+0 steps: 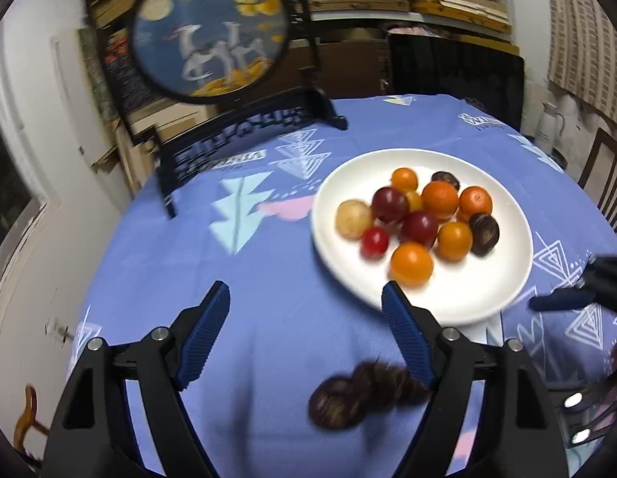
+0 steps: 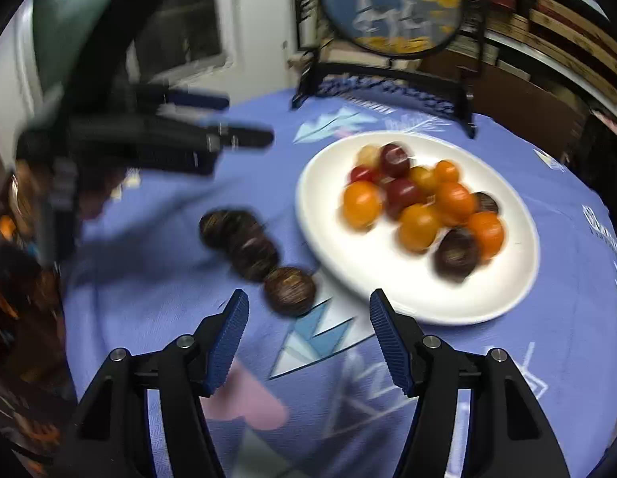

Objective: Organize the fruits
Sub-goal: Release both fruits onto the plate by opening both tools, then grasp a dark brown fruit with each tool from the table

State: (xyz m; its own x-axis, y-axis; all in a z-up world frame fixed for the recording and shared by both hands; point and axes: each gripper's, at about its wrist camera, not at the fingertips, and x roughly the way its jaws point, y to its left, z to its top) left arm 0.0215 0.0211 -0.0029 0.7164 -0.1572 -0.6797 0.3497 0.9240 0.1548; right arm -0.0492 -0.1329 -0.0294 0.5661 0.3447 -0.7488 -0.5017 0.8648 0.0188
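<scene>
While mixed fruits (image 1: pixel 422 215) fill white plate (image 1: pixel 504 290), dark fruits (image 2: pixel 252 251) lie outside.

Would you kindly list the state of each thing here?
left gripper: open, empty
right gripper: open, empty
white plate: heaped with fruit
dark brown fruits: three in a row on the tablecloth, beside the plate

White plate (image 1: pixel 504 279), blue patterned tablecloth (image 1: pixel 268 279)
</scene>
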